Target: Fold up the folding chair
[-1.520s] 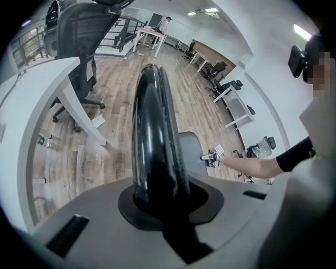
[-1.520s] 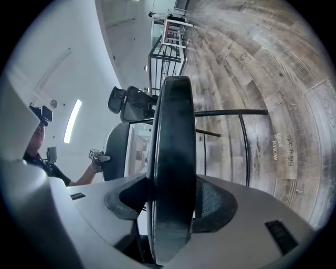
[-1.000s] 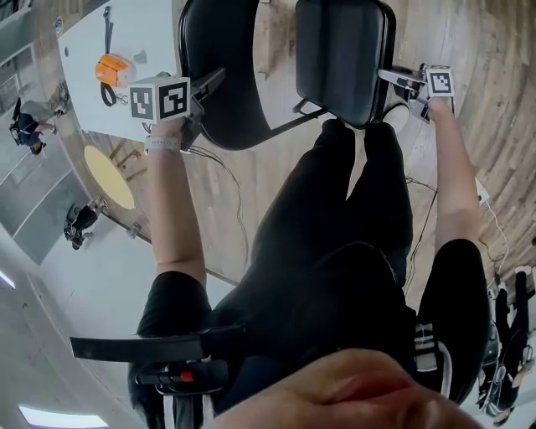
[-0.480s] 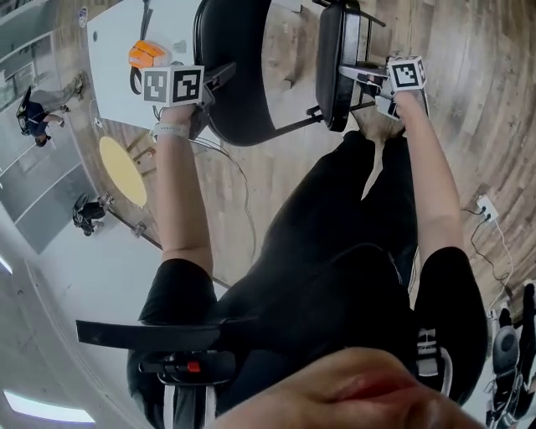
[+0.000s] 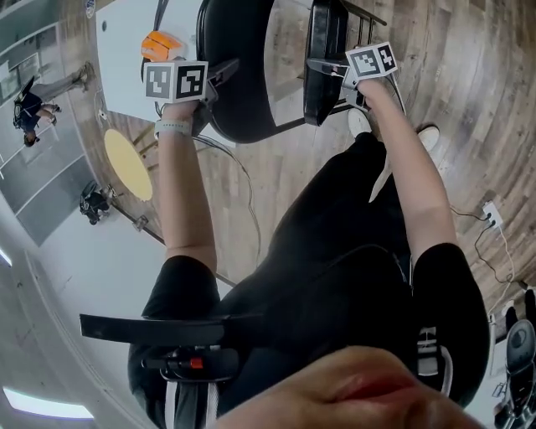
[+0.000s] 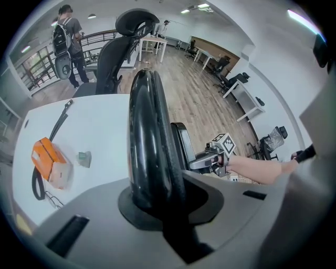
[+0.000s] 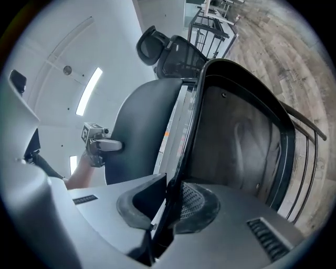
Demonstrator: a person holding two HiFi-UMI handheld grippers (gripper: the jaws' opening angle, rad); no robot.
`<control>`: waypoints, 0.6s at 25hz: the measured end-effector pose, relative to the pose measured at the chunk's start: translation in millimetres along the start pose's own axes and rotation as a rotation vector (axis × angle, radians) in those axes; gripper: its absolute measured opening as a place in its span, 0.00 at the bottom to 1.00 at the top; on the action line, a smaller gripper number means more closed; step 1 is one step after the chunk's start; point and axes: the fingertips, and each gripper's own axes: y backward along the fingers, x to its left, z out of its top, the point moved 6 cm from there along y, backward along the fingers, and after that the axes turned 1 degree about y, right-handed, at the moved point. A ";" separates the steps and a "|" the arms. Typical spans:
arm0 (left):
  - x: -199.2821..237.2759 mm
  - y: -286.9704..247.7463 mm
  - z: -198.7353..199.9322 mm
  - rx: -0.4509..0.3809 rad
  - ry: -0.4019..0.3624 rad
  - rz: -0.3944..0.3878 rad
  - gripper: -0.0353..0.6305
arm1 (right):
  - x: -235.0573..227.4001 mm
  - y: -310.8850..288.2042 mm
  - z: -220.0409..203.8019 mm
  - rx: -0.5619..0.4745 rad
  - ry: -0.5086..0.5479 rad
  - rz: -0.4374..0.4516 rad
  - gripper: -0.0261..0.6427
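Swung up since a second ago, the seat (image 5: 322, 33) of the one folding chair (image 5: 285, 127) now shows edge-on from the head view, where its broad face was turned to the camera before. It stands close to the backrest (image 5: 243, 96), with a narrow gap between them. The right gripper (image 5: 328, 67) has travelled with it toward the left gripper (image 5: 216, 77).

Two grippers are at work, one on each part of the chair. The left one is clenched on the rounded top edge of the backrest, which fills the space between its jaws. The right one points level, and its jaws are closing on the thin front rim of the seat, pinched between the pads.

Just beyond the left gripper stands one white table (image 5: 126, 25). On it lies one orange object (image 5: 161, 43) with a black strap, and one small pale scrap (image 6: 84, 157) lies beside that. Below the left gripper, one round yellow disc (image 5: 128, 163) shows on the wooden floor (image 5: 469, 84). Farther beyond the backrest stands one black office chair (image 6: 113, 58), with one person wearing a backpack (image 6: 68, 42) near it.
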 end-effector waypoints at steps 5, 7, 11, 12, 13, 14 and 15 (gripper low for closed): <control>9.6 4.4 -1.2 0.003 -0.011 0.021 0.14 | -0.2 -46.0 7.5 0.043 0.011 -0.034 0.11; 14.7 7.7 -2.0 0.004 -0.016 0.030 0.14 | 0.2 -63.1 9.3 0.048 0.009 -0.048 0.11; 24.8 10.8 -1.9 0.006 -0.021 0.032 0.14 | -0.8 -84.4 11.9 0.040 -0.009 -0.066 0.11; 28.0 11.0 -1.8 0.005 -0.019 0.032 0.14 | -0.6 -87.6 12.7 0.035 -0.013 -0.067 0.11; 31.3 11.3 -2.1 0.004 -0.015 0.031 0.14 | -0.6 -90.4 13.3 0.031 -0.017 -0.068 0.11; 34.5 12.0 -2.8 0.002 -0.011 0.030 0.14 | -1.3 -93.1 13.4 0.028 -0.019 -0.072 0.11; 37.5 12.9 -3.9 0.001 -0.008 0.029 0.14 | -2.0 -95.8 13.0 0.026 -0.019 -0.077 0.11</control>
